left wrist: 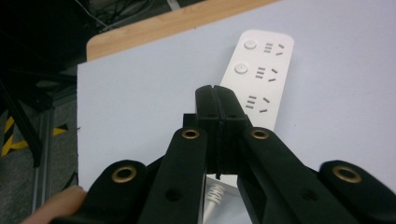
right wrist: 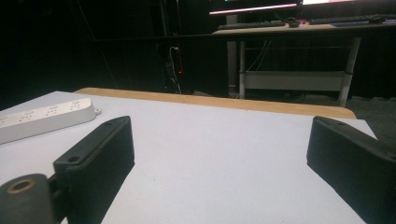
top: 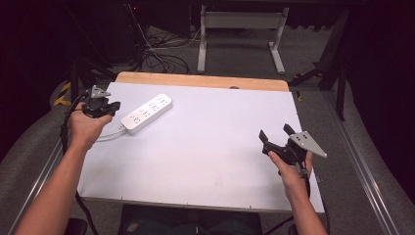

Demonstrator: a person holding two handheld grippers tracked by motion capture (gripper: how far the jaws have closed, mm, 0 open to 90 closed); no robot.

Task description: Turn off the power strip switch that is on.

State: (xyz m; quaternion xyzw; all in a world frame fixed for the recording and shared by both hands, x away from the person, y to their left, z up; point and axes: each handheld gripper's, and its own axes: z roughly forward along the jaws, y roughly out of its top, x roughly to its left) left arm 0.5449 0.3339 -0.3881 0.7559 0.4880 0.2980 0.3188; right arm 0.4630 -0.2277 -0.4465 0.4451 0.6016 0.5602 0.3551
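Fingers first: left gripper has both jaws pressed flat together, pads meeting with nothing between them. Right gripper jaws stand wide apart, bare table between them, nothing grasped.

Landmark = power strip. White, lies flat on the white table sheet, near the sheet's far left corner. Long axis runs diagonally in the high view: cord end toward the person's left hand, other end pointing away and to the right, toward the wooden table edge. Left gripper sits just beside the strip's cord end, tips hovering over it. Right gripper is well apart from the strip, across the sheet on the near right.

Writing: no brand or label readable on the strip in any view. Socket slot patterns are all that's printed.

View differences:
- Left gripper view: two round buttons beside the sockets, plus the ribbed white cord collar under the shut jaws. High view is too coarse for either.
- Right gripper view: strip seen low from the side, and beyond the wooden edge a desk with a keyboard.
- High view: white cord curling off the strip toward the left hand, and a grey plate on the right gripper.
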